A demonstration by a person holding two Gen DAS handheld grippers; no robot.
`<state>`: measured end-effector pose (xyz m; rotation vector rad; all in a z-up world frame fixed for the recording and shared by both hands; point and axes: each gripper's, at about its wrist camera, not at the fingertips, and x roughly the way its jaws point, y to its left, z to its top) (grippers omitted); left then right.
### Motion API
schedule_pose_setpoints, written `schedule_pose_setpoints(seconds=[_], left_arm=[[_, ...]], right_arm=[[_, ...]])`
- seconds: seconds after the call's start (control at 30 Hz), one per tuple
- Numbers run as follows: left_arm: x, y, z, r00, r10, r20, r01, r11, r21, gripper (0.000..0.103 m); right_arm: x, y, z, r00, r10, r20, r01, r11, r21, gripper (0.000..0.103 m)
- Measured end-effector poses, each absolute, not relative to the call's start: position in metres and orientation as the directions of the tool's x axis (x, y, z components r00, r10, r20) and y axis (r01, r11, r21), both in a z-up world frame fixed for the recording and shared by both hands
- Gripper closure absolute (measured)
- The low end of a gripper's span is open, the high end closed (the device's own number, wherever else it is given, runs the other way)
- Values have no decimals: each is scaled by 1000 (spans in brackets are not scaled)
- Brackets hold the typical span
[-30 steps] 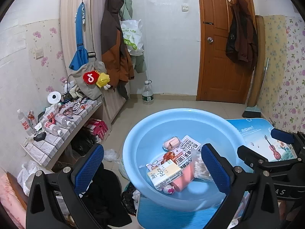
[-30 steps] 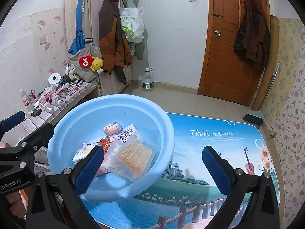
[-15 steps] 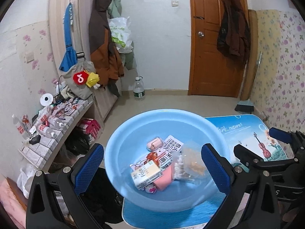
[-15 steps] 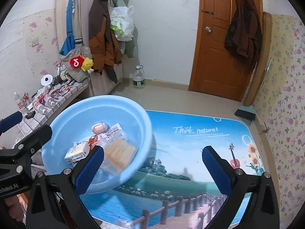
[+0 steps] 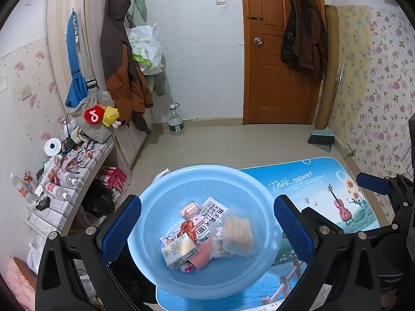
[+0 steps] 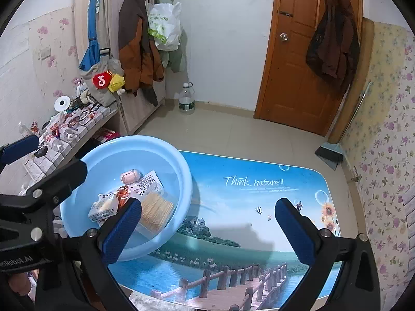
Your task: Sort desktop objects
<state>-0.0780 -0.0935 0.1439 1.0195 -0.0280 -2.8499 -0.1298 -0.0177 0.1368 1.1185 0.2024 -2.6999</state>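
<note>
A light blue basin [image 5: 202, 181] stands on the left end of a picture-printed table [image 5: 319, 189]. It holds a bag of cotton swabs [image 5: 237, 233], a small carton [image 5: 179, 252], a printed packet [image 5: 214, 213], a pink case [image 5: 190, 208] and a pink item [image 5: 201, 255]. My left gripper [image 5: 207, 229] is open and empty above the basin. My right gripper [image 6: 207, 229] is open and empty over the table [image 6: 259, 197], right of the basin [image 6: 145, 145]. The swabs [image 6: 155, 211] and carton [image 6: 102, 208] show there too.
A tiled shelf [image 5: 64, 178] cluttered with bottles runs along the left wall. Coats hang on the wardrobe [image 5: 119, 59] and the brown door [image 5: 272, 77]. A water bottle [image 5: 175, 121] stands on the floor, and a broom [image 5: 323, 134] leans at the right wall.
Both grippers have drawn back and up from the basin, which now looks smaller and lower in both views. The cotton swab bag has shifted a little inside the basin. Both jaws stay open.
</note>
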Motion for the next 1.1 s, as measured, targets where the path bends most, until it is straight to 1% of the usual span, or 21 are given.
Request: schedule_pose_setpoints(seconds=[0.33,0.7,1.1], left_arm=[[-92,-94,161,-766,-129,-630,127,-991,49,0],[-108,-68,153,-749,-125,-650,106,-992,69,0],[-119,-13,146,-741,-90,-665,60,-996,68,0]], right_arm=[[-147,-4,163,-686,-138,-714,226,-974,-29,0],[-164,30,148,-662,-137,-737,197,-980,6,0],[-165,89,133,-654,-93,-751,126,-992,13,0]])
